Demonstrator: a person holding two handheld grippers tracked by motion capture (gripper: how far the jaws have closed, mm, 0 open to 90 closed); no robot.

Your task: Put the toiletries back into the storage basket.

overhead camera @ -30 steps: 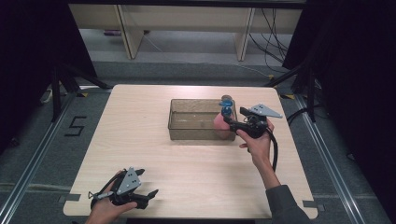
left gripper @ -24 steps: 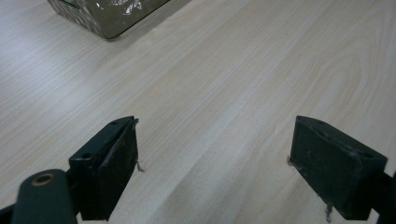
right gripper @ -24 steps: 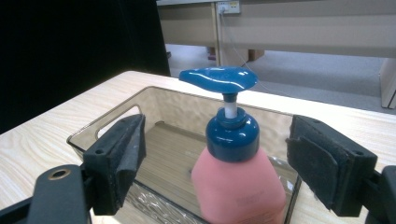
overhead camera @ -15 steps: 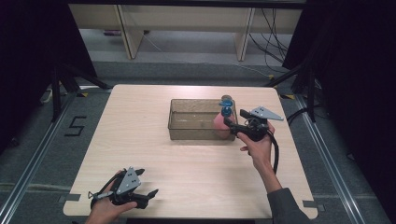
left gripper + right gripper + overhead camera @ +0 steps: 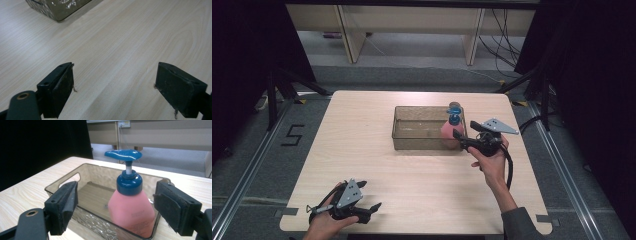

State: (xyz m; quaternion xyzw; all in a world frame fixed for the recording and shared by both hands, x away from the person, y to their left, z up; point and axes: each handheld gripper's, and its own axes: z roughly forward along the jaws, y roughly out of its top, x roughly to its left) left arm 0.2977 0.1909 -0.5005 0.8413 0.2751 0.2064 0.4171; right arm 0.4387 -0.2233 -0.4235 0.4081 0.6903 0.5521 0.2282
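My right claw (image 5: 458,136) sits at the right end of the clear brown bin (image 5: 412,131), jaws spread wide with nothing gripped. In the right gripper view the pink pump bottle (image 5: 132,213) stands upright inside the bin (image 5: 82,178), just past the near wall, and my right claw (image 5: 113,207) frames it from outside: one pad left of it, one pad right, neither pad touching the bottle. Bottle has a blue collar and blue pump head (image 5: 124,154), spout pointing to the left in that view. From the high view the bottle (image 5: 451,131) is in the right end of the bin, against the right wall, pump top sticking up above the rim. Bin is on the far half of the surface (image 5: 362,150), a bit right of centre, long side parallel to the far edge. I can't tell whether the lower jaw touches the bin wall. My left claw (image 5: 374,206) rests near the front-left corner of the surface, well apart from the bin, jaws wide and empty. In the left gripper view my left claw (image 5: 113,87) has bare wood between its pads, and a corner of the bin (image 5: 57,8) shows at the top left.
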